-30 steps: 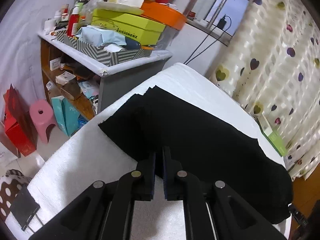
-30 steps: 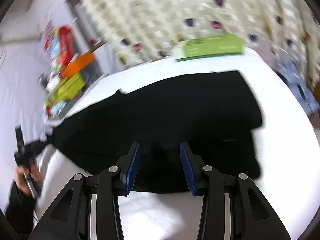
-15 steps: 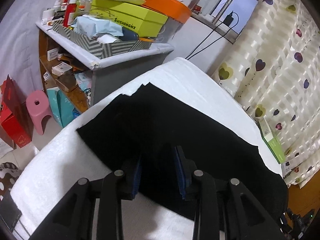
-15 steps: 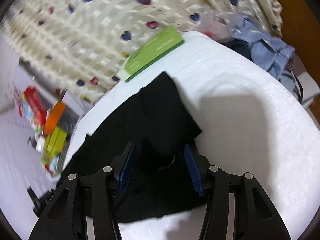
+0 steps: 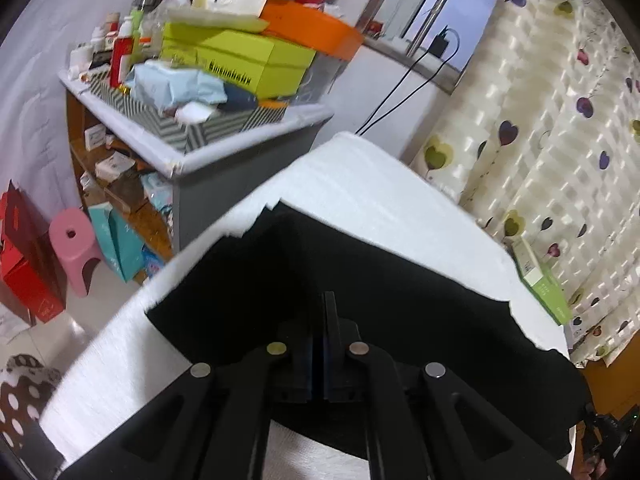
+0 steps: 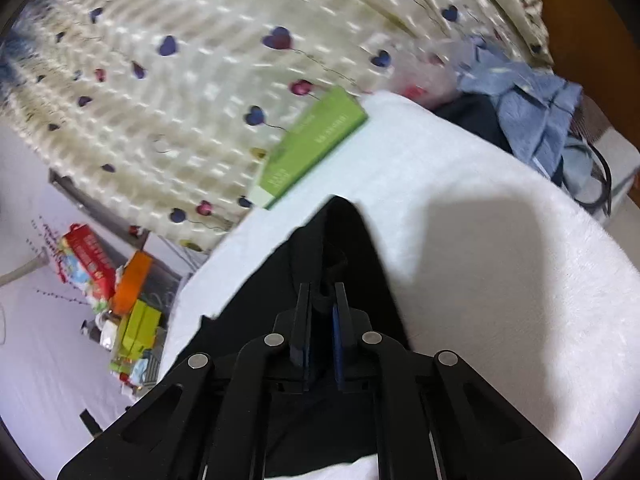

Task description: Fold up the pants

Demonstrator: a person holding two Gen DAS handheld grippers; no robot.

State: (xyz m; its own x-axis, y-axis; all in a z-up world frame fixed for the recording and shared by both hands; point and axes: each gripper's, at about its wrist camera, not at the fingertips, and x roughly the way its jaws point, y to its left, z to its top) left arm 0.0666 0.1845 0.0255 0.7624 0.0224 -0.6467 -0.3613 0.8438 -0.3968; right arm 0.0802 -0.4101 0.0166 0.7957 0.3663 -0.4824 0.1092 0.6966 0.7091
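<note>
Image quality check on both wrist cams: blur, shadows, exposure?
Left wrist: mostly sharp, slight smear on the shelf clutter; black pants read as a flat, detail-less mass. Right wrist: curtain and green box motion-blurred; a soft-edged shadow falls on the white cover. Both: strong fisheye bending, dark vignette corners.

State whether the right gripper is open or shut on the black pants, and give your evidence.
Shut. The right gripper stands nearly closed, with a bunch of the black pants pinched between its pads above the white cover.
</note>
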